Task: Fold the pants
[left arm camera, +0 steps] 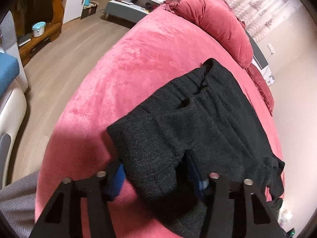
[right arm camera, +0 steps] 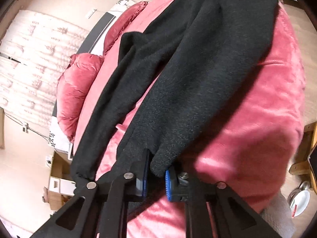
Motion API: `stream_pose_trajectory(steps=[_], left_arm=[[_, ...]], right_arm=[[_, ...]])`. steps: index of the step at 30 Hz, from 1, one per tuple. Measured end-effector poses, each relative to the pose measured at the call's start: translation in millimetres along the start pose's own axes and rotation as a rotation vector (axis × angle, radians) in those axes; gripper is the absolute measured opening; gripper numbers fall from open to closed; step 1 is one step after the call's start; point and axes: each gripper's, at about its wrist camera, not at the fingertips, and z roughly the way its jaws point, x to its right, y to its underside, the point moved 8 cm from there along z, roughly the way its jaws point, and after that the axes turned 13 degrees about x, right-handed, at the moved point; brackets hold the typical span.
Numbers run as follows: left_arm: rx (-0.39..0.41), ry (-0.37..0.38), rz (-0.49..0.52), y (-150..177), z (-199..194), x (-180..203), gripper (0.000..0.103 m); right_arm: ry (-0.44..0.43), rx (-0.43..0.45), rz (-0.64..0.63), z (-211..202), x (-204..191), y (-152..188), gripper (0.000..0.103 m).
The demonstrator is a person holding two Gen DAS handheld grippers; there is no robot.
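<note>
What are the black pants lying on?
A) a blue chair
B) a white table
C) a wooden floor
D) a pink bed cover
D: the pants are spread over a pink bed cover, with a red pillow beyond them; the wooden floor lies off to the side.

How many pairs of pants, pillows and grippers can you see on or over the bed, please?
Black pants: 1
Red pillows: 2
Grippers: 2, the left gripper and the right gripper
Total: 5
</note>
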Motion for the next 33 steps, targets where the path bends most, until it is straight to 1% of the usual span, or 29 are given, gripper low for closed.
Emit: stream_pose_trajectory(steps=[2, 4, 5, 7, 10, 13, 15, 18, 19, 21, 22, 23, 24, 25, 26, 27, 29, 30, 31, 33], left_arm=[[-0.008, 0.024, -0.005, -0.7, -3.6, 3.3, 0.035], [0.002, 0.074, -0.03, -4.8, -13.8, 7.8, 0.027], [0.012, 0.093, -0.042, -7.5, -19.2, 9.4, 0.025], [0.04, 0.138, -0.07, -14.2, -34.0, 12.8, 0.024], [0.081, 0.184, -0.095, -18.8, -60.6, 13.2, 0.022], [0.108, 0.197, -0.088, -14.0, -84.5, 8.3, 0.022], [0.111, 0.191, -0.089, -6.7, -92.4, 1.0, 0.022], [0.078, 0.153, -0.089, 16.9, -92.2, -19.7, 0.022], [0.061, 0.141, -0.086, 25.4, -89.3, -27.2, 0.022], [0.047, 0.141, -0.08, 31.7, -86.3, -32.3, 0.026], [0.053, 0.14, -0.062, 32.3, -90.3, -31.3, 0.029], [0.072, 0.133, -0.032, 29.1, -95.2, -29.3, 0.035], [0.094, 0.122, -0.002, 25.7, -100.9, -27.5, 0.036], [0.128, 0.104, 0.04, 18.8, -108.3, -25.6, 0.039], [0.149, 0.099, 0.063, 13.5, -112.1, -25.2, 0.044], [0.175, 0.09, 0.081, 4.6, -116.6, -24.3, 0.048], [0.21, 0.08, 0.103, -11.0, -119.3, -23.2, 0.066], [0.217, 0.084, 0.112, -18.5, -117.9, -19.7, 0.068], [0.215, 0.09, 0.125, -27.5, -112.4, -13.3, 0.07], [0.193, 0.09, 0.145, -39.7, -96.6, -1.0, 0.076]], right_arm=[[0.005, -0.01, 0.016, -9.9, 2.4, 2.2, 0.012], [0.009, -0.016, 0.028, -19.3, 3.7, 3.4, 0.012], [0.012, -0.022, 0.029, -24.1, 5.2, 5.1, 0.012], [0.022, -0.035, 0.022, -31.5, 9.9, 6.5, 0.012], [0.039, -0.071, 0.061, -36.0, 15.9, 13.0, 0.011], [0.041, -0.093, 0.082, -45.7, 18.1, 15.0, 0.011], [0.055, -0.11, 0.047, -48.2, 17.5, 16.1, 0.011], [0.088, -0.144, -0.015, -42.5, 20.6, 18.0, 0.012], [0.101, -0.158, -0.027, -38.0, 22.3, 19.4, 0.014], [0.129, -0.179, -0.055, -33.7, 29.2, 27.2, 0.016], [0.144, -0.192, -0.074, -30.8, 31.5, 29.4, 0.019], [0.154, -0.202, -0.085, -29.3, 32.1, 30.7, 0.022], [0.154, -0.205, -0.085, -29.7, 30.9, 30.3, 0.025], [0.16, -0.207, -0.087, -29.9, 27.9, 29.5, 0.031], [0.176, -0.202, -0.1, -31.2, 25.4, 27.0, 0.031], [0.201, -0.188, -0.121, -34.3, 24.5, 23.1, 0.031], [0.282, -0.12, -0.193, -45.3, 24.4, 9.9, 0.032], [0.309, -0.083, -0.216, -50.6, 25.5, 5.1, 0.032], [0.318, -0.054, -0.231, -54.4, 25.6, 3.1, 0.032], [0.315, -0.003, -0.273, -58.9, 17.5, -2.1, 0.032]])
